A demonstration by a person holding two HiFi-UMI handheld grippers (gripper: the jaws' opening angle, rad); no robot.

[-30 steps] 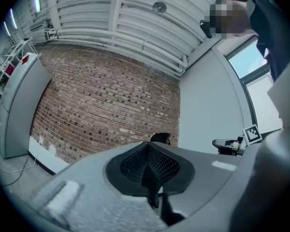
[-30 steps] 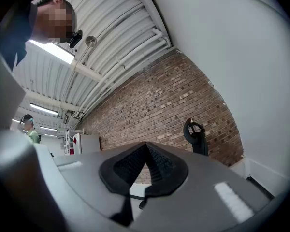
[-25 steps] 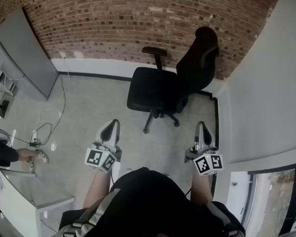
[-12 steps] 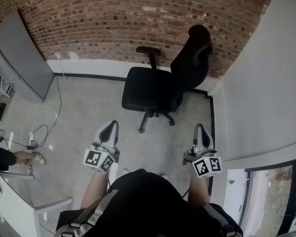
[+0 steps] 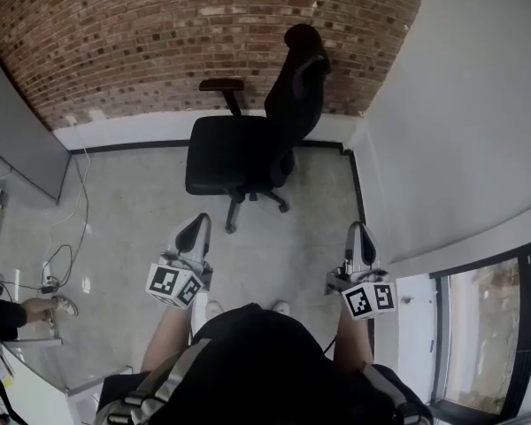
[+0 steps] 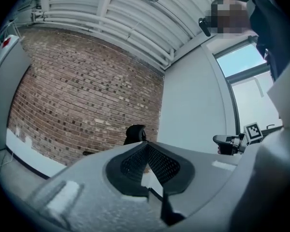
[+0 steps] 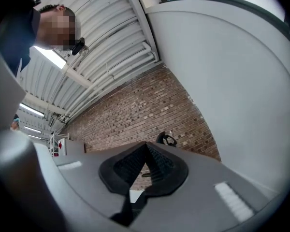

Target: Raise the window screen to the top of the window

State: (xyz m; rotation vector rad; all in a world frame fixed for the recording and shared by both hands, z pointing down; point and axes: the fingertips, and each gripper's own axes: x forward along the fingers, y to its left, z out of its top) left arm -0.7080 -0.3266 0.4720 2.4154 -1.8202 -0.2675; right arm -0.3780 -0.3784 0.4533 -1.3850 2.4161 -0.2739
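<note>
Since the frame before, the black office chair (image 5: 239,149) has slid toward the left of the head view, and more of the window (image 5: 487,326) now shows at the bottom right, so the person looks to be turning that way. Seen from the head, the left gripper (image 5: 195,228) and the right gripper (image 5: 359,234) are both held out in front over the gray floor (image 5: 124,202), well apart from each other, and neither is touching anything. The brick wall (image 5: 159,34) is ahead and a plain white wall (image 5: 460,104) is on the right. The window screen belongs at that window, but I cannot pick it out from the glass yet. The left gripper view shows its two jaws pressed together with nothing between them, with the top of the chair far behind them and a bright bit of window up at the right. The right gripper view shows its jaws pressed together too, and they are empty and pointing a little up at the bricks. I think a window screen will be light and thin and easy to bend or tear. It seems best to pinch its bottom edge or bar, one gripper near each end, and lift both sides evenly.
</note>
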